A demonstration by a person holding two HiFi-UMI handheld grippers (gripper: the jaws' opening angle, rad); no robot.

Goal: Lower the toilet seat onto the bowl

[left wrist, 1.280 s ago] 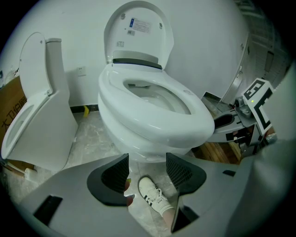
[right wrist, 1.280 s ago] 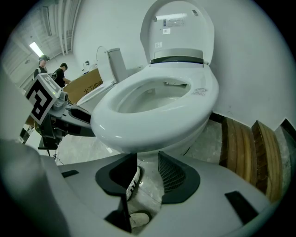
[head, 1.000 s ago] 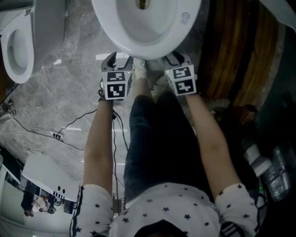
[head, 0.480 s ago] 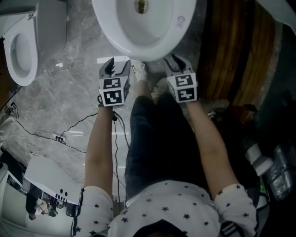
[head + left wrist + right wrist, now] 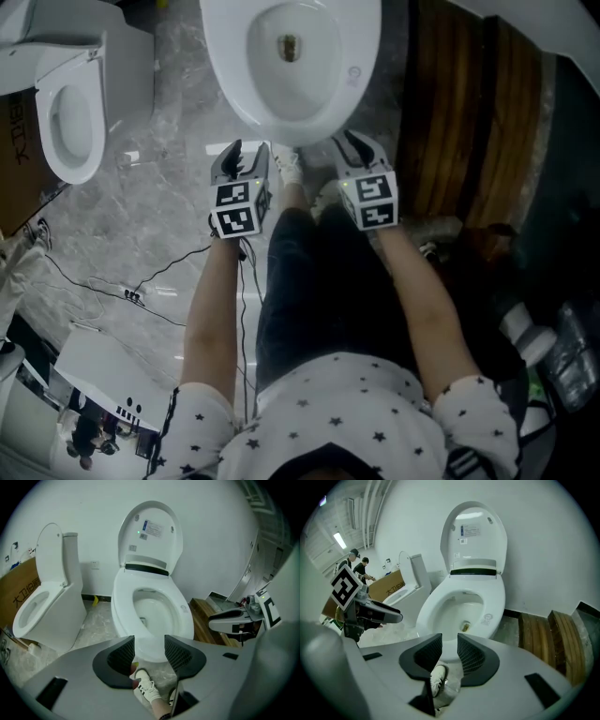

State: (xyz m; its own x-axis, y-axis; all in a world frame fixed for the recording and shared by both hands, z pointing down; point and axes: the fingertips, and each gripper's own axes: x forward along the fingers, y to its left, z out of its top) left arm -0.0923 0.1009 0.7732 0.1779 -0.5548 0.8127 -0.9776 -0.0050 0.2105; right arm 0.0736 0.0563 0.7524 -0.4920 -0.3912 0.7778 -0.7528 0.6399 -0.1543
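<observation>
The white toilet (image 5: pixel 291 66) stands in front of me, its lid (image 5: pixel 149 531) upright against the wall. A wide white ring (image 5: pixel 152 606) lies flat on the bowl. My left gripper (image 5: pixel 242 155) hangs just short of the bowl's front edge on the left, my right gripper (image 5: pixel 354 145) on the right. Neither touches the toilet. In the left gripper view the left gripper's (image 5: pixel 150 644) jaws have just been closing, with a gap and nothing between them. The right gripper's (image 5: pixel 450 644) jaws have also just been closing and stand narrower, also empty.
A second white toilet (image 5: pixel 75 122) stands to the left, a cardboard box (image 5: pixel 18 592) beside it. A wooden step (image 5: pixel 469 122) lies to the right. Cables (image 5: pixel 131 291) trail over the grey floor. My shoe (image 5: pixel 286 159) rests under the bowl's front. Two people (image 5: pixel 361 566) stand far off.
Both grippers have risen from the bowl's front rim and drawn slightly back. Their jaws have narrowed. More of the bowl and of the second toilet now shows.
</observation>
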